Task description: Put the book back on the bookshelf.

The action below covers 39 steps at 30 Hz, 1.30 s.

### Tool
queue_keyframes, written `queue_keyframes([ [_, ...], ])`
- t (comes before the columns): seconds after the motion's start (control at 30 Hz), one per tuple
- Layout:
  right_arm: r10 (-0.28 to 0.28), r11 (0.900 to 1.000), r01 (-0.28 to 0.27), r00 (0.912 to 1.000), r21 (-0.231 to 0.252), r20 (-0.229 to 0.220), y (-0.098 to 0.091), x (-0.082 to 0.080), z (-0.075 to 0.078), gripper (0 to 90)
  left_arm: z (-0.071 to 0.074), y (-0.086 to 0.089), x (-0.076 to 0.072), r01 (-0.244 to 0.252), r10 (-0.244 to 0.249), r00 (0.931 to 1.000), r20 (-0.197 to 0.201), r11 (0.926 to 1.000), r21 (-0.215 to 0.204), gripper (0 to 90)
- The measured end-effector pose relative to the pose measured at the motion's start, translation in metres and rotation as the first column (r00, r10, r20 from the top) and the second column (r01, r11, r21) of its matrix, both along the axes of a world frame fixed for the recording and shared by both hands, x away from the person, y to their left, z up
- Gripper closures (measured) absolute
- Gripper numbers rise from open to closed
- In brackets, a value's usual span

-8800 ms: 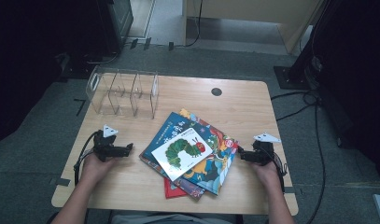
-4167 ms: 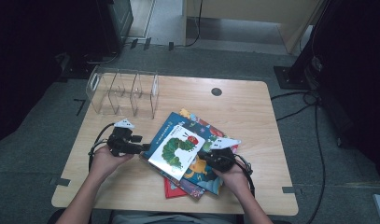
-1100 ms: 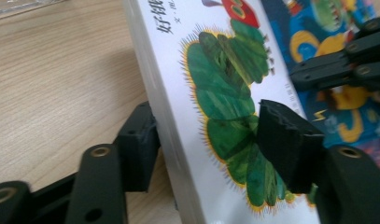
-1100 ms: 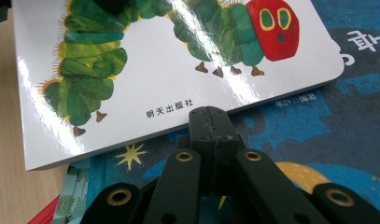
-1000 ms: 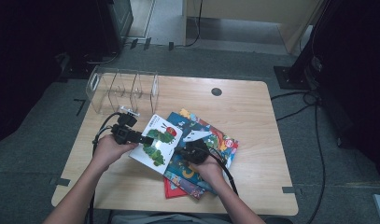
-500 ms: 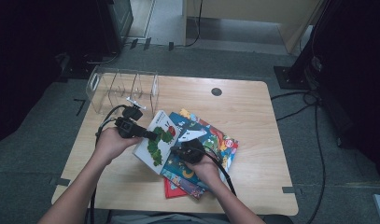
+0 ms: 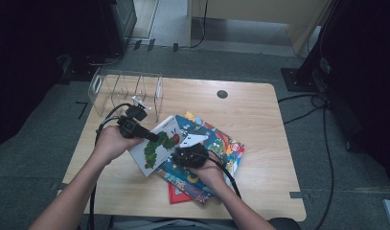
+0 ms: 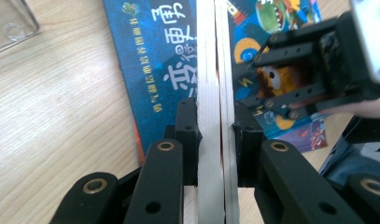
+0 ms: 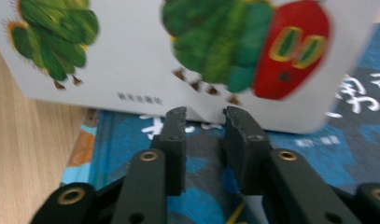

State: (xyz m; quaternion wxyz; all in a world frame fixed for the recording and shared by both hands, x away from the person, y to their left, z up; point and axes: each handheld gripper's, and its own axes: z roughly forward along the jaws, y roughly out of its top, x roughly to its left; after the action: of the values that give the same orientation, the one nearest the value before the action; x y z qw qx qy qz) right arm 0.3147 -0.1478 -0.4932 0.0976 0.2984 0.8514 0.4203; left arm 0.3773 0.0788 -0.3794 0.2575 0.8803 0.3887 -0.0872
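Note:
A white picture book with a green caterpillar [image 7: 156, 146] lies tilted on top of a stack of books. My left gripper [image 7: 153, 138] holds its upper left edge. In the left gripper view the jaws [image 8: 215, 135] have just been closing and press on the book's white edge [image 8: 215, 70]. My right gripper [image 7: 177, 152] sits at the book's lower right edge. Its jaws [image 9: 204, 121] have just been opening and stand apart with nothing between them, just short of the caterpillar cover [image 9: 131, 60]. A blue book [image 7: 212, 141] [image 9: 197, 186] lies underneath.
A clear acrylic rack with dividers [image 7: 125, 88] stands at the table's back left, close behind my left hand. A red book [image 7: 176, 195] sticks out under the stack near the front edge. A small black disc [image 7: 222, 94] sits on the wooden table [image 7: 264, 120].
My left gripper has closed on the caterpillar book's edge and raised it a little. My right gripper's jaws have come apart, off the book's lower edge.

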Motion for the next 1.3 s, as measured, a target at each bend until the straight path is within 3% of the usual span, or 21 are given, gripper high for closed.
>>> queue_keyframes([
  [0.2, -0.011, 0.9998, 0.011, 0.9998, -0.019, 0.014, -0.012, 0.001, 0.001, 57.7, 0.007, 0.004, 0.000, -0.005, 0.005, 0.9998, 0.020, 0.9995, 0.031, 78.1],
  [0.53, -0.022, 0.9986, 0.024, 0.9989, -0.047, 0.041, -0.022, -0.005, -0.001, 45.0, 0.018, 0.016, 0.002, -0.056, 0.054, 0.9961, 0.070, 0.9981, 0.026, 78.1],
  [0.83, -0.032, 0.9983, 0.034, 0.9986, -0.047, 0.041, -0.022, -0.005, -0.001, 42.4, 0.025, 0.033, 0.009, -0.114, 0.112, 0.9906, 0.078, 0.9932, 0.022, 78.0],
  [0.9, -0.032, 0.9983, 0.034, 0.9986, -0.047, 0.041, -0.022, -0.005, -0.001, 42.4, 0.025, 0.037, 0.011, -0.144, 0.142, 0.9867, 0.079, 0.9895, 0.017, 78.1],
  [1.3, -0.033, 0.9982, 0.034, 0.9989, -0.048, 0.035, -0.022, -0.005, -0.001, 42.2, 0.022, 0.053, 0.024, -0.207, 0.202, 0.9761, 0.081, 0.9766, 0.060, 78.0],
])
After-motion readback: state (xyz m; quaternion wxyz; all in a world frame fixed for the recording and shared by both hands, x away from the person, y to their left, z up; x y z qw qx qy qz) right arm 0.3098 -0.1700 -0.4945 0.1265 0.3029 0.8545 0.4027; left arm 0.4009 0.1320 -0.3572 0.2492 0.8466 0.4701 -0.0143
